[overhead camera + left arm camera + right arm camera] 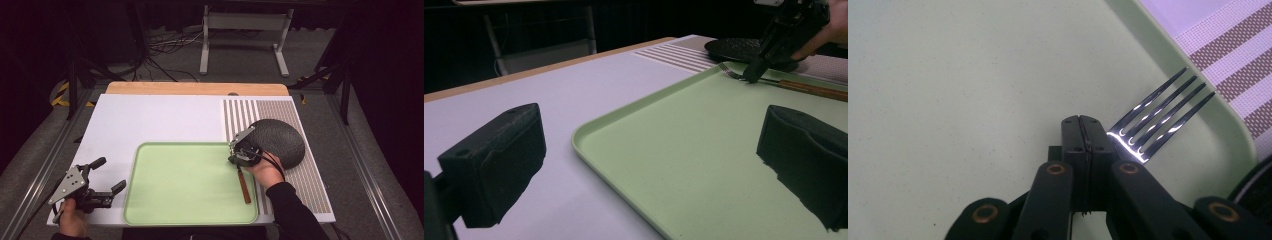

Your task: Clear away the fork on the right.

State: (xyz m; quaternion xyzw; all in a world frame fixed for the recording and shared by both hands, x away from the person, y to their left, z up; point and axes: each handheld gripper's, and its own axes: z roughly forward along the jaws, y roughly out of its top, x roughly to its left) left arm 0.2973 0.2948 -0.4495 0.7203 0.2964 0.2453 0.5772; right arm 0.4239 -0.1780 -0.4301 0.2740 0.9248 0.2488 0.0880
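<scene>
A pale green tray [190,185] lies on the white tabletop [150,120], with a striped placemat [295,150] to its right and a dark, textured plate [282,140] resting on that mat. Near the tray's right edge lies a fork [243,185] with a wooden handle, its tines pointing toward the tray's far rim. The right gripper [235,152] is down over the fork's metal neck, a hand [267,170] behind it; in the right gripper view its jaws are pressed together just beside the tines (whether any metal is pinched between them I cannot tell). The left gripper [107,175] sits off the tray's left edge, low over the tabletop, its jaws spread wide apart with nothing between them, pointing across the tray.
</scene>
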